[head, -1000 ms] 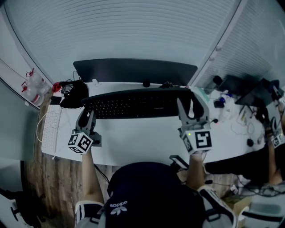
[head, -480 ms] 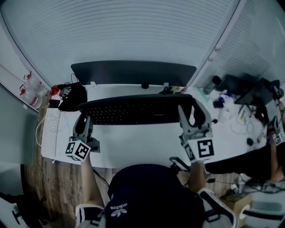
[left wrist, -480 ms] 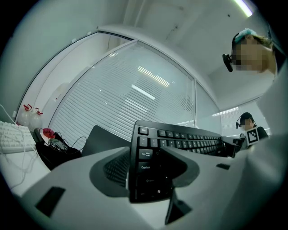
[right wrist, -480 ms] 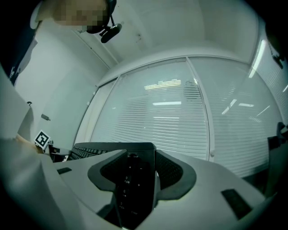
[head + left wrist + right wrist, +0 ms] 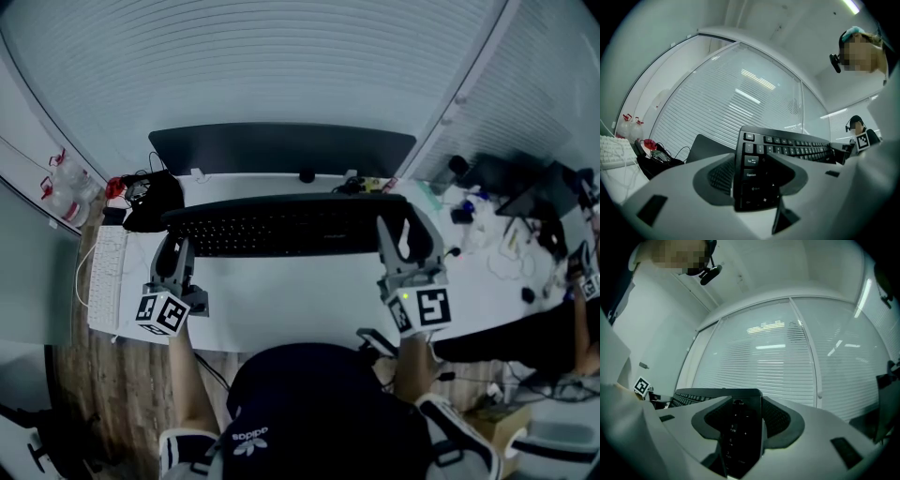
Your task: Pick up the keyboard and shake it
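I've got the keyboard (image 5: 281,223) by both ends. The left tongs (image 5: 757,185) are clamped on its left end, right over the Tab and Caps Lock keys, and the right tongs (image 5: 740,434) are closed on the number-pad end, one jaw on either face of the board. From the head view it stretches long and black between my two hands, in front of the dark monitor (image 5: 281,150) and over the white worktop (image 5: 291,300). I read it as lifted clear of the surface, though the steep angle makes that a judgement, not a certainty. In both gripper views the key face is turned up toward the cameras, so the board looks tipped up on its long edge rather than lying flat. So the pick-up looks done and I'm in the shake itself, or right at its start. The next move calls for short, quick strokes with both hands moving together — if one leads the other, the board twists in the grip and could slip from the jaws. I want to stay well off the monitor behind it and the black bag (image 5: 155,202) by the left end. The spare white keyboard (image 5: 105,272) at the far left edge is out of my way.
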`<state>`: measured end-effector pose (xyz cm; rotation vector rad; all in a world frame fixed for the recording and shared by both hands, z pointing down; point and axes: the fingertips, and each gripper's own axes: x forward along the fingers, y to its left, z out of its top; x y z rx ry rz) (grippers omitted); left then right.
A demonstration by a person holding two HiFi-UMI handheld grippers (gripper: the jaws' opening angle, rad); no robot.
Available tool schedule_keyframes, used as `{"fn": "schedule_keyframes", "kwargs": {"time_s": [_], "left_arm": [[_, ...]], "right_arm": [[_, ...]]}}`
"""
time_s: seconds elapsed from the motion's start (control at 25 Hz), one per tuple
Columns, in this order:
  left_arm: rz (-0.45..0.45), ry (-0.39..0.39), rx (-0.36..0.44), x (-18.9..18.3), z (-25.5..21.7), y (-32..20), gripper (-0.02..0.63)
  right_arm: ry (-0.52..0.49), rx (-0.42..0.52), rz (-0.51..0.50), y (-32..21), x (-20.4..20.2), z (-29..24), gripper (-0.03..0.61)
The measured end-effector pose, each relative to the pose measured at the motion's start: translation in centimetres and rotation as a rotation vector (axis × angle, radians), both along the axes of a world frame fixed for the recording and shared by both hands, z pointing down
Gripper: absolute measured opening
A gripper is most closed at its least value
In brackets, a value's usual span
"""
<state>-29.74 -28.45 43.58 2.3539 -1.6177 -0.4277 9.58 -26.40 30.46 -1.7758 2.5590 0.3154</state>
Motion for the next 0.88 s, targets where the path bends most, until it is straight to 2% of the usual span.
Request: {"fn": "schedule_keyframes", "kwargs": {"time_s": [0.12,0.24,0.64,0.88], "left_arm": [[0.003,-0.037,0.013,-0.1,-1.0,-0.2,0.206],[-0.012,-0.113,0.036,-0.8,-3.0,-0.3,0.206],[-0.018,-0.377,0.191,-1.2,-12.1,-0.1,0.206],[-0.016,-0.441,0.249,-1.6,-15.3,0.2,0.206]], "right_arm": [[-0.028,-0.005,0.004,0.3,0.4,0.7,0.195],[-0.101,-0.02,-0.01,0.5,0.6,2.0,0.194],[-0.258,-0.064,-0.003,0.9,1.0,5.3,0.195],[-0.301,-0.059,0.002,1.2,0.0,6.1,0.195]]}}
